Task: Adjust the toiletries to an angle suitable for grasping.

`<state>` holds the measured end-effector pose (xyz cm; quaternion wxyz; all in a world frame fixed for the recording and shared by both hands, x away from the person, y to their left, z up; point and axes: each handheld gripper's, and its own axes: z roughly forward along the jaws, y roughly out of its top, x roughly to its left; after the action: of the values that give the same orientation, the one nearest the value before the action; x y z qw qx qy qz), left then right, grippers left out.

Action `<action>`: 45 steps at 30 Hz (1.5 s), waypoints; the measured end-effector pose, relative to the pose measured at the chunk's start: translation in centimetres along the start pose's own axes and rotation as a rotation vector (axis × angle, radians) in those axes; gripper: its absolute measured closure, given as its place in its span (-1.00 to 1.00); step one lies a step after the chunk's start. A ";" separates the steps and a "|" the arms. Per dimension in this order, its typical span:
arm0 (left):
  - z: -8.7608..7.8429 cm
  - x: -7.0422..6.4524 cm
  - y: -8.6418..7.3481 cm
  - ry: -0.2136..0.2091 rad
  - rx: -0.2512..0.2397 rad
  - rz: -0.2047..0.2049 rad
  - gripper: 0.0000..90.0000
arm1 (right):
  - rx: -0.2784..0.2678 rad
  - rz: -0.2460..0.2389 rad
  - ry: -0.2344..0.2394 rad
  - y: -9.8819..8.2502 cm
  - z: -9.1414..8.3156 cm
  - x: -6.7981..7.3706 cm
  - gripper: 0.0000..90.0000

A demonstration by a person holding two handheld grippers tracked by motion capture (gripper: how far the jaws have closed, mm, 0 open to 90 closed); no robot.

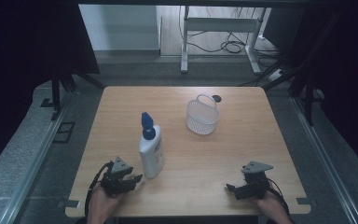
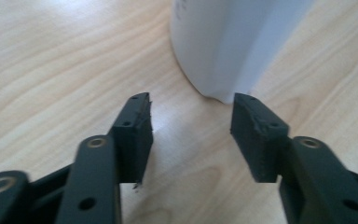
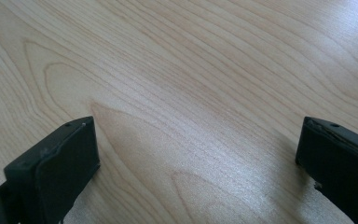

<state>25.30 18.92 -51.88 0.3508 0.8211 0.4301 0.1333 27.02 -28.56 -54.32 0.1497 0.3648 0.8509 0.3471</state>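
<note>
Left hand-held gripper (image 1: 137, 178) jaws partly apart, gripping nothing, just short of the upright white plastic bottle with blue pump cap (image 1: 150, 151) on the pale wooden worktop (image 1: 242, 149); white mesh basket (image 1: 202, 115) behind; right hand-held gripper (image 1: 230, 188) wide apart, unloaded; grey floor around.

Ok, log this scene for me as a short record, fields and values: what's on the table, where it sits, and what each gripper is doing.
surface: wooden table
bottle: white with blue cap, upright, left of centre near the front
basket: white mesh with handle, upright, behind and right of the bottle
left gripper: just left of the bottle's base, fingers apart, nothing between them, bottle just ahead
right gripper: near the front right edge, fingers wide apart over bare wood
held: nothing
</note>
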 end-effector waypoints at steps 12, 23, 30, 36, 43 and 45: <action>1.2 0.9 0.7 0.003 -0.027 -0.017 0.70 | 0.001 -0.002 0.000 0.1 0.1 0.0 -1.00; 2.7 1.1 1.9 0.020 -0.033 -0.008 0.98 | 0.001 -0.001 0.001 0.1 0.1 0.1 -1.00; 3.1 1.5 2.5 0.015 -0.063 -0.024 0.98 | 0.000 -0.001 0.002 0.2 0.2 0.1 -1.00; 3.4 1.2 2.8 0.014 -0.064 -0.013 0.98 | 0.001 -0.002 0.001 0.2 0.2 0.1 -1.00; 3.5 1.0 2.9 0.006 -0.079 -0.010 0.98 | 0.001 -0.001 0.002 0.2 0.2 0.1 -1.00; 3.5 0.9 2.9 0.001 -0.081 -0.010 0.98 | 0.001 -0.001 0.001 0.2 0.2 0.1 -1.00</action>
<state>29.43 16.95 -52.46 0.3842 0.8040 0.4286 0.1491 27.14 -28.36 -54.31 0.1494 0.3643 0.8513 0.3468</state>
